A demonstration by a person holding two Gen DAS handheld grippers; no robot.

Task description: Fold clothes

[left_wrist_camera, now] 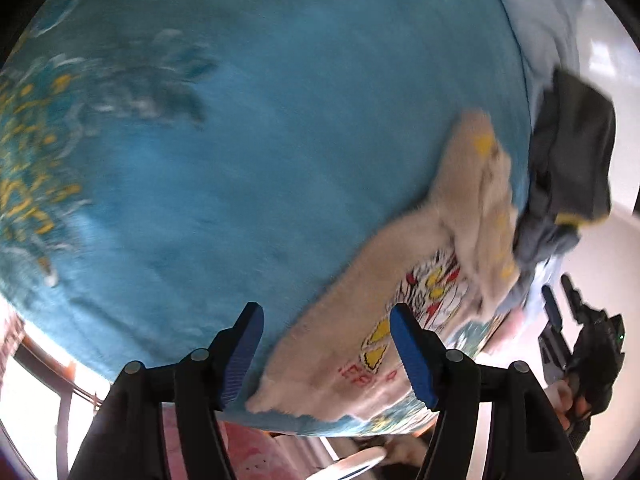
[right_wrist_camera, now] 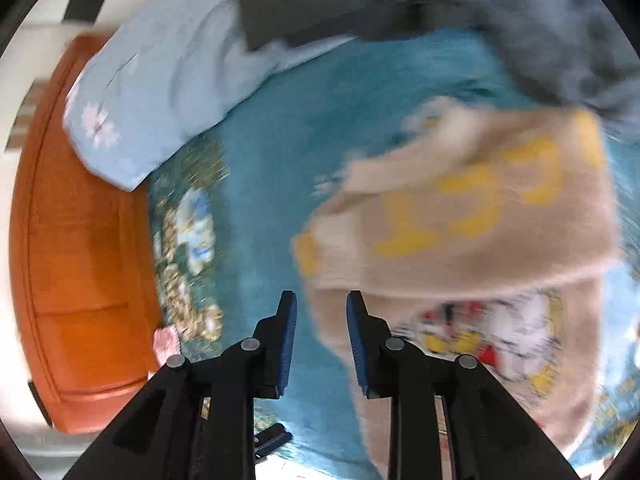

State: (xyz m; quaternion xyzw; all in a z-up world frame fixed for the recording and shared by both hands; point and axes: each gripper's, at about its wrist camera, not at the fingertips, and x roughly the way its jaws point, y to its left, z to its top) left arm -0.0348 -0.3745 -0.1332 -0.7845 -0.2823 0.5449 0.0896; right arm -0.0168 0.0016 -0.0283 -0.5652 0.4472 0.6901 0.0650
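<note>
Nearest in the right wrist view, the right gripper (right_wrist_camera: 322, 344) hangs over the bed (right_wrist_camera: 272, 184) with its blue pads apart and nothing between them; its right pad stands just at the near edge of the beige sweater (right_wrist_camera: 460, 216). In the left wrist view, the left gripper (left_wrist_camera: 326, 354) is spread wider, also empty, with the sweater's hem showing between its fingers at the lower middle of the frame.

The sweater lies on the teal bedspread, partly doubled over: a flap with yellow numerals sits across the body, above a cartoon print in red, yellow and white. It looks a fuzzy, thick knit, soft and limp, light enough for one gripper to lift, likely to sag and stretch rather than hold a crease. I would judge the best hold to be a pinch on a hem, a corner or the fold edge, taking both layers, since the fluffy pile may slip from a shallow bite.

Further back, at the upper right of the right wrist view, a heap of dark clothes (right_wrist_camera: 400, 4) touches the sweater's far edge. A pale blue pillow (right_wrist_camera: 160, 80) lies at the upper left, against the orange wooden headboard (right_wrist_camera: 80, 260). Both pictures are blurred.
</note>
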